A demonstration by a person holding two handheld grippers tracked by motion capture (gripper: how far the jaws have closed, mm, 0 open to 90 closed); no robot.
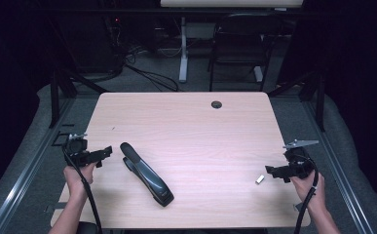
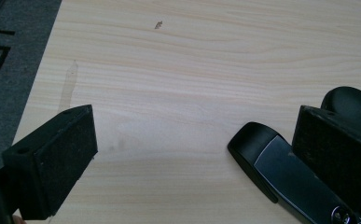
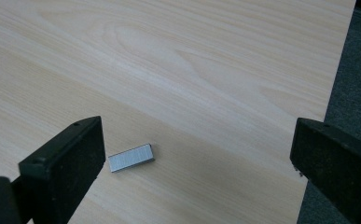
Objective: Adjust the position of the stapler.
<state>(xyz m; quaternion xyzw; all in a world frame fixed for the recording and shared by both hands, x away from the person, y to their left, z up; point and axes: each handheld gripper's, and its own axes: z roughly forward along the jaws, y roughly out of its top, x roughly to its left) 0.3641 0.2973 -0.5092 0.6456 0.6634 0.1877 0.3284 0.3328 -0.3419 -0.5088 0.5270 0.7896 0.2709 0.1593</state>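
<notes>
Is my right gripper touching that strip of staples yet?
Apart. In the right gripper view, bare table shows between the strip of staples and the near jaw of the open right gripper.

The table (image 1: 186,126) has a pale wood-grain top, smooth and matt. The stapler (image 1: 146,173) looks like black plastic with a faint sheen, and a brushed grey metal strip runs along its top. The staple block (image 3: 131,157) is bare silvery metal, finely ribbed. Both grippers' pads (image 2: 71,154) look matt black and slightly rough. The floor covering (image 1: 28,146) seems grey carpet-like cloth.
</notes>
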